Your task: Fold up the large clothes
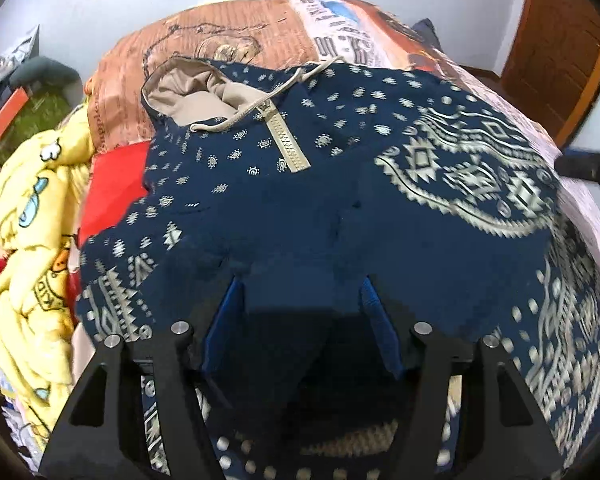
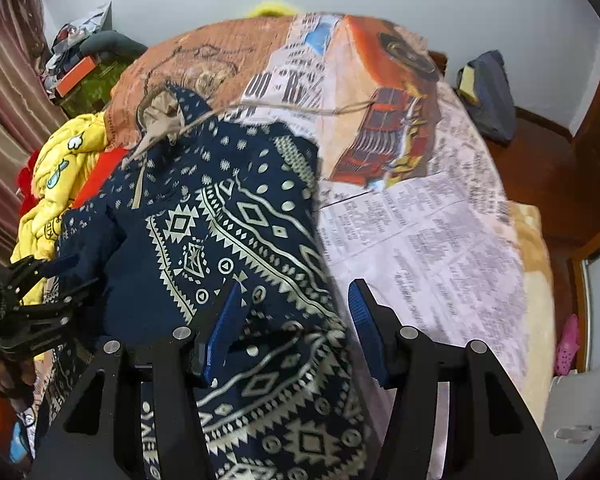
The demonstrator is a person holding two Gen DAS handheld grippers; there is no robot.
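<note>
Left gripper: jaws apart, navy patterned hoodie bunched between the pads, no clamp evident. Right gripper: jaws apart astride the hoodie's edge; contact unclear. Hoodie spread on printed bedspread. Risk: fold slipping loose if pads miss cloth; drawstring snagging. Sleeves and hem cut off below; motion blur throughout.
</note>
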